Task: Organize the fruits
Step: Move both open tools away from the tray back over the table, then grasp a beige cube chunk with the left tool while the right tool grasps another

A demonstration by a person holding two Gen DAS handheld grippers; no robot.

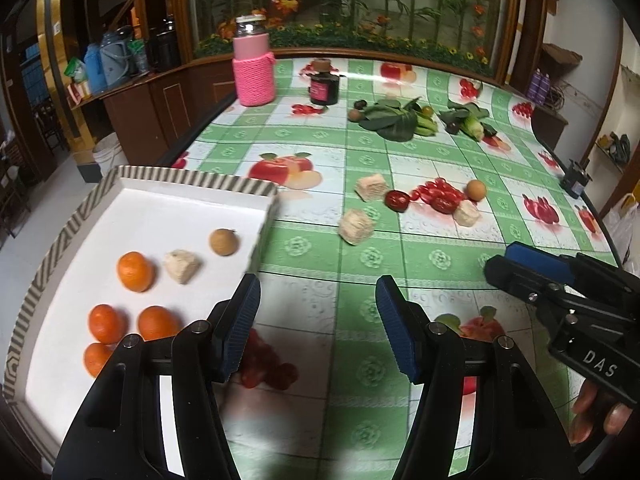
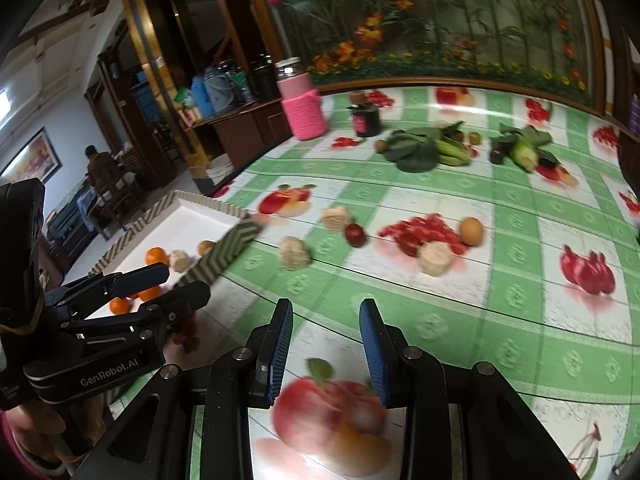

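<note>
My left gripper (image 1: pixel 318 328) hangs open over the green checked tablecloth, just right of the white tray (image 1: pixel 160 216), with nothing between its blue pads. The tray holds several oranges (image 1: pixel 135 271), a beige chunk (image 1: pixel 182 266) and a brown round fruit (image 1: pixel 224 242). Farther out on the cloth lie a red fruit (image 1: pixel 397 200), another brown round fruit (image 1: pixel 476 190) and three beige chunks (image 1: pixel 355 226). My right gripper (image 2: pixel 326 346) is open and empty above a printed apple, short of the red fruit (image 2: pixel 355 235). It also shows at the right of the left wrist view (image 1: pixel 502 260).
A pink knit-covered jar (image 1: pixel 254 72) and a dark jar (image 1: pixel 324 86) stand at the far side. Leafy greens (image 1: pixel 396 120) lie beyond the fruit. A small black device (image 1: pixel 576 180) sits by the right table edge. A person (image 2: pixel 100 168) sits in the far room.
</note>
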